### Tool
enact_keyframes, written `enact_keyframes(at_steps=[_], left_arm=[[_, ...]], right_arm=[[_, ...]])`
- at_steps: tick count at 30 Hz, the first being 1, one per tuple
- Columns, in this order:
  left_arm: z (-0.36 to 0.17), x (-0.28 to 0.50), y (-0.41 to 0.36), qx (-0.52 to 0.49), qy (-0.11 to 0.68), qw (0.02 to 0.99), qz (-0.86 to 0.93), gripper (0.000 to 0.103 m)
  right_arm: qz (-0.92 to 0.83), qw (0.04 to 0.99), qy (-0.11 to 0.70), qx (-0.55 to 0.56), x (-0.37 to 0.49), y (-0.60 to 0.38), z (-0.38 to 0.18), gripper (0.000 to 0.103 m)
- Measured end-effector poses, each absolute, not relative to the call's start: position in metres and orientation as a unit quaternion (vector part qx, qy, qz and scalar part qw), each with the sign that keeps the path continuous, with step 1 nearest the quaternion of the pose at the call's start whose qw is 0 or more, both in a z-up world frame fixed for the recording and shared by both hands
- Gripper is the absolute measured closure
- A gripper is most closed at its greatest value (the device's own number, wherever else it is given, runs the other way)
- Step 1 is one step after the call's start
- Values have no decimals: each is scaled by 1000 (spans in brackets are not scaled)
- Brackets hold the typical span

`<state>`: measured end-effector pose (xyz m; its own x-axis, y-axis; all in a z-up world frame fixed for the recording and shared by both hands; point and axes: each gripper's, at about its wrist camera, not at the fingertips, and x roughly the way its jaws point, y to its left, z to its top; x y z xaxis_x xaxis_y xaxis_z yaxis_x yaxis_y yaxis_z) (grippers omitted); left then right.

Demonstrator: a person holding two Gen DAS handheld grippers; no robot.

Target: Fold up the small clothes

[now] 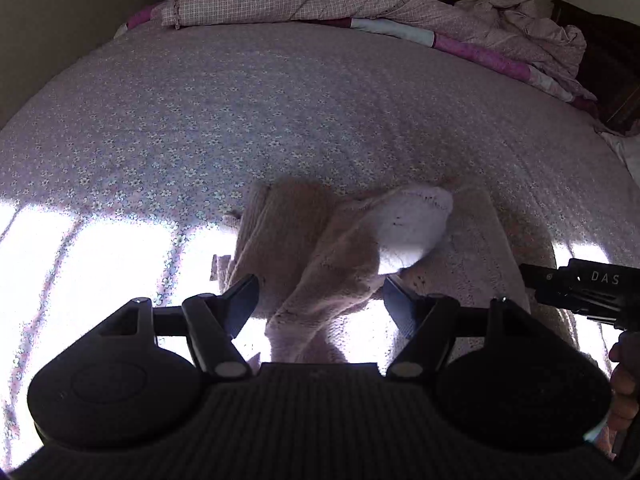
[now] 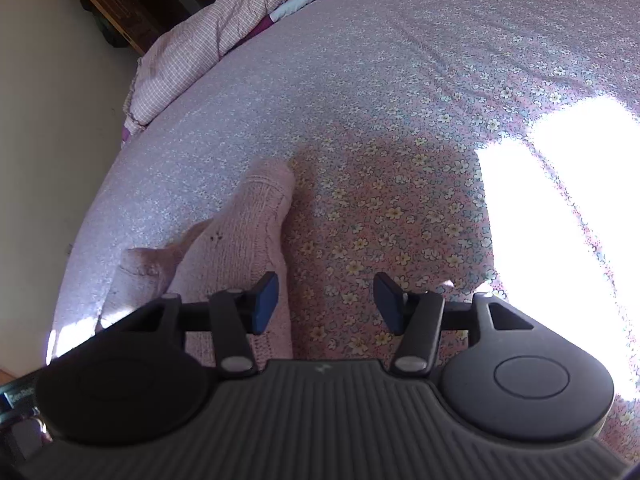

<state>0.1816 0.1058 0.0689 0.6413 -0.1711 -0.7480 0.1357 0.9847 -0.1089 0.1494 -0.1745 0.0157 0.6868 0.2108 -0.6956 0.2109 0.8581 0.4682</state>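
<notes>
Sunlit floral bedsheet (image 1: 280, 92) carries a pink knitted sweater (image 1: 320, 248); left tool (image 1: 320, 300) hangs spread over it, right tool (image 2: 326, 300) spread, gripping nothing.

- The left gripper (image 1: 320, 300) — jaws spread apart, gripping nothing.
- A pink knitted garment (image 1: 320, 248) lies bunched on the bed (image 1: 280, 100) between and just beyond the jaws — one fold sunlit.
- Right of the jaws, the right gripper (image 1: 580, 288) shows partly.
</notes>
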Motion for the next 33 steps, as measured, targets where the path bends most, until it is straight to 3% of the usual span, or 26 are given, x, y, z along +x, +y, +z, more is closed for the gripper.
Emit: enact_keyframes(at_steps=[21,24,29,32,33], left_arm=[[40,211,94,3,395,916,-68,30],[40,214,95,-7,395,916,-69,37],[38,216,96,-14,394,916,-71,40],[38,216,97,-22,390,917,-78,50],[38,215,98,-33,389,917,-81,58]], right_arm=[[6,885,409,222,164,-166,5,47],[5,887,410,215,165,-163,3,47],[3,890,409,201,167,-159,4,47],[1,890,409,200,167,-157,4,47],[1,891,409,199,168,-157,4,47]])
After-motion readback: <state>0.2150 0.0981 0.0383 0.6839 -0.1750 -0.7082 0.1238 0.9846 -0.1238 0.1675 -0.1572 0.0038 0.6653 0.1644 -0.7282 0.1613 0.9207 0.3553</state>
